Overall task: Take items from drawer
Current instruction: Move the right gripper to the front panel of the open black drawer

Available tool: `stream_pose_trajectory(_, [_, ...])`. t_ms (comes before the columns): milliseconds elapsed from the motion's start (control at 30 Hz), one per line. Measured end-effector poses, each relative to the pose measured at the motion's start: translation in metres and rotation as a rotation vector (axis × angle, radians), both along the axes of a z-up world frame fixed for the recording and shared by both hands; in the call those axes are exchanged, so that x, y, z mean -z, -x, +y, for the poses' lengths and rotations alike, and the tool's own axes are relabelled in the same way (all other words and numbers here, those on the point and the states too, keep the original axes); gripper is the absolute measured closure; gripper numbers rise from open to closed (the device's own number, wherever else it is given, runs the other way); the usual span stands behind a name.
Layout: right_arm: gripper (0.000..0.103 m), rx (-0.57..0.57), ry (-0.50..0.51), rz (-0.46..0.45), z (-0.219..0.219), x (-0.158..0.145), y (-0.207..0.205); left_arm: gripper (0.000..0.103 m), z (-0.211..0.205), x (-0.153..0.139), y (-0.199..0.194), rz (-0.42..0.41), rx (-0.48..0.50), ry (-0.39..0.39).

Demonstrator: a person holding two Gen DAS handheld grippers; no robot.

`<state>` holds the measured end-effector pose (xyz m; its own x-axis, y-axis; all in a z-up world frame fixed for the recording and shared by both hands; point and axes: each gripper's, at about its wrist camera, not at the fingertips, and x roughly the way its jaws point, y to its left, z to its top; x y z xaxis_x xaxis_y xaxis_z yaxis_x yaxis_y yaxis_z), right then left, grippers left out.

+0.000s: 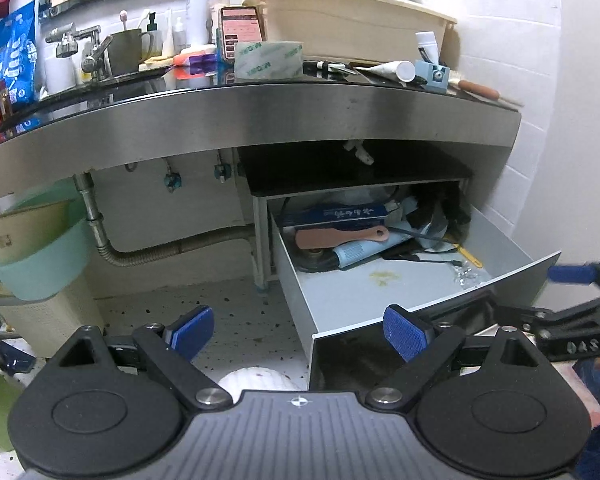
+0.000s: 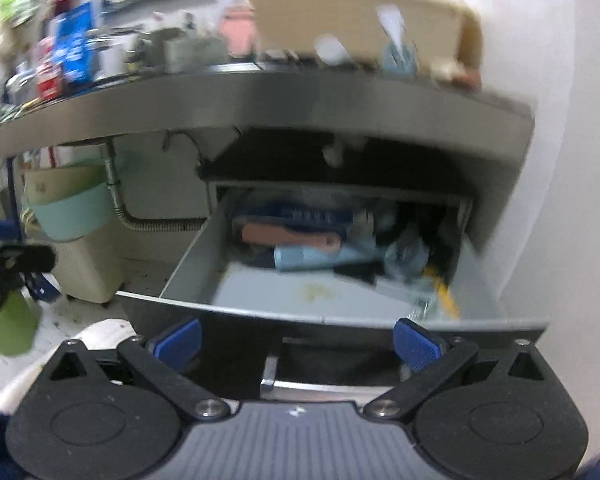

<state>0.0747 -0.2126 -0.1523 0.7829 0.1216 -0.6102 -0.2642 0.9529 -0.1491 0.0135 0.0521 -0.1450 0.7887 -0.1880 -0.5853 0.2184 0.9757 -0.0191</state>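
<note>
Beneath the cluttered steel vanity counter (image 1: 260, 108), the grey metal drawer (image 1: 380, 304) stands pulled out, exposing a pink flat-handled brush (image 1: 340, 237) and pale blue tube (image 1: 364, 251) at its rear. Your left gripper (image 1: 299, 334) and right gripper (image 2: 296, 344) hover spread, empty, ready to reach.

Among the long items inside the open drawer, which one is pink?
The pink one is the brush-like tool with a hole in its handle end. It lies across the light blue tube, in front of the dark blue box. Both grippers are open and empty.
</note>
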Motion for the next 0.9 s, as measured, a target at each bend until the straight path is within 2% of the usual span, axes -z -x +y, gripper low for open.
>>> stream_pose_trajectory(67, [0.004,0.018,-0.008,0.027,-0.001,0.007,-0.006,0.011,0.003,0.001,-0.001,0.006,-0.003,0.009])
stream_pose_trajectory(133, [0.021,0.035,-0.016,0.054,-0.003,0.013,-0.013,0.010,0.005,0.001,-0.002,0.012,-0.005,0.025])
stream_pose_trajectory(300, [0.033,0.080,-0.035,0.122,-0.006,0.030,-0.029,0.010,0.004,0.006,-0.005,0.032,-0.003,0.026])
stream_pose_trajectory(367, [0.048,0.098,-0.043,0.149,-0.007,0.037,-0.035,0.010,0.000,0.008,-0.005,0.039,0.011,0.016])
stream_pose_trajectory(467, [0.060,0.124,-0.055,0.189,-0.010,0.046,-0.045,0.010,-0.005,0.011,-0.006,0.046,0.030,0.005])
stream_pose_trajectory(667, [0.061,0.175,-0.072,0.266,-0.013,0.066,-0.064,0.010,-0.013,0.015,-0.004,0.052,0.059,-0.018])
stream_pose_trajectory(900, [0.061,0.183,-0.045,0.308,-0.006,0.078,-0.078,0.010,-0.015,0.014,-0.003,0.042,0.064,-0.024])
